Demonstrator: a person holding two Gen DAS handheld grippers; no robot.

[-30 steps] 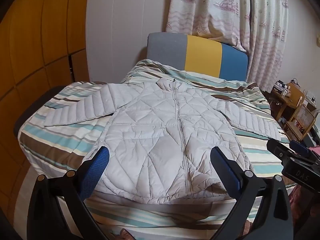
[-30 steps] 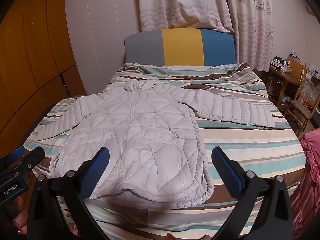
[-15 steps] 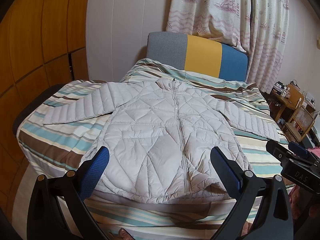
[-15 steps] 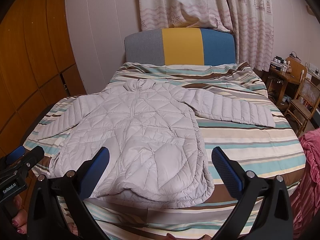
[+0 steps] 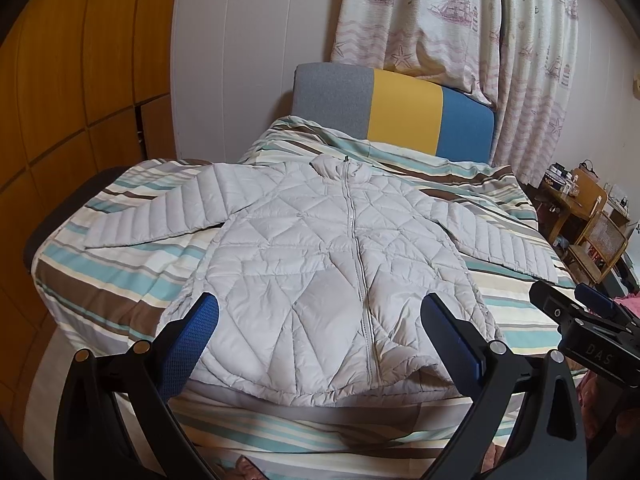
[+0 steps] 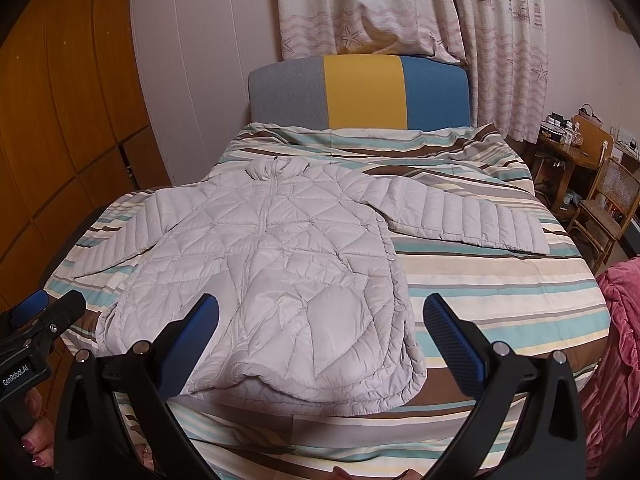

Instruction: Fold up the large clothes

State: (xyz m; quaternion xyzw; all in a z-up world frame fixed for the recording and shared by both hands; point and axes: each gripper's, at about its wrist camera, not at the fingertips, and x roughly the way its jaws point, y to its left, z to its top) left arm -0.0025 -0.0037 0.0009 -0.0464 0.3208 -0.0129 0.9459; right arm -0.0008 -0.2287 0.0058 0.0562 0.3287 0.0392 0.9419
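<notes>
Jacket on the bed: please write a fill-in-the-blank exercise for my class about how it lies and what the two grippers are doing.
1. The jacket lies on a ____ bedspread.
2. Its zip is ____.
3. Both sleeves are spread ____ from the body.
4. The jaws of the left gripper and right gripper are ____.

Missing words: striped; closed; outward; open

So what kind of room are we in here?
A bedroom, most likely: a bed with striped bedding and a padded headboard, curtains behind it, and a puffer jacket spread flat on top.
</notes>
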